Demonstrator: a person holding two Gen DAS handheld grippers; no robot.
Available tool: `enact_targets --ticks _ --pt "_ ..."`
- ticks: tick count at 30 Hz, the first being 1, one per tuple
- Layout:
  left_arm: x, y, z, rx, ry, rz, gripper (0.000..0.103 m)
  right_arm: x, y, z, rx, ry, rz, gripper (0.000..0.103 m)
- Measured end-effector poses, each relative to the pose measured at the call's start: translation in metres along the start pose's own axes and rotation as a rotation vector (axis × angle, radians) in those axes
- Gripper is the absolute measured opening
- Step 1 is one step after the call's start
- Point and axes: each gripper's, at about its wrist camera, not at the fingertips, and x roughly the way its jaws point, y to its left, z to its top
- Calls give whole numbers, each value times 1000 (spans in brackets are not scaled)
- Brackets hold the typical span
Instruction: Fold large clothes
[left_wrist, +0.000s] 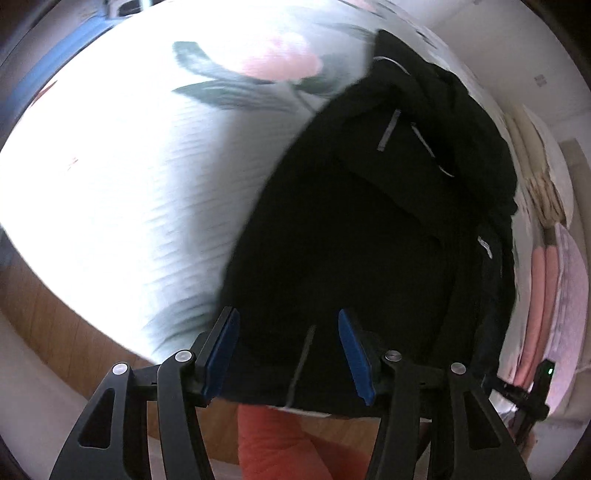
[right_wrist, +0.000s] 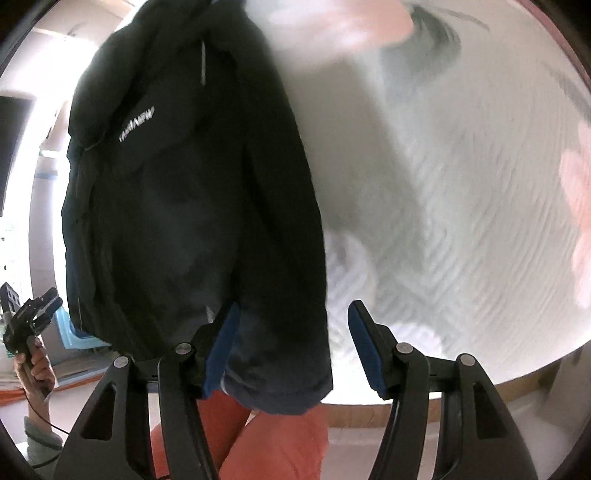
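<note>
A black jacket (left_wrist: 369, 229) is seen lying lengthwise on a white bedspread (left_wrist: 122, 177) printed with pink flowers and grey-green leaves, its hem at the near edge of the bed and its collar at the far end. The left gripper (left_wrist: 288, 354) is held above the hem with its jaws wide apart; nothing is gripped. The right gripper (right_wrist: 291, 347) is likewise spread wide over the jacket's near right corner, where the cloth appears merely to lie beneath the blue pads (right_wrist: 364, 350), though blur makes contact uncertain. Orange trousers (right_wrist: 266, 439) are visible below.
</note>
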Motion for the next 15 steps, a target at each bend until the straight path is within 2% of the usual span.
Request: enact_targets --ticks 5,11,13,15 --pt "1 34 -2 -69 24 -2 66 12 -10 -9 22 33 50 66" --pt "34 46 2 -58 120 -87 66 23 -12 -5 31 46 102 72" --pt "49 47 1 -58 160 -142 66 22 -19 -3 29 48 136 74" --pt "53 44 1 -25 161 -148 68 21 -15 -1 12 47 192 74"
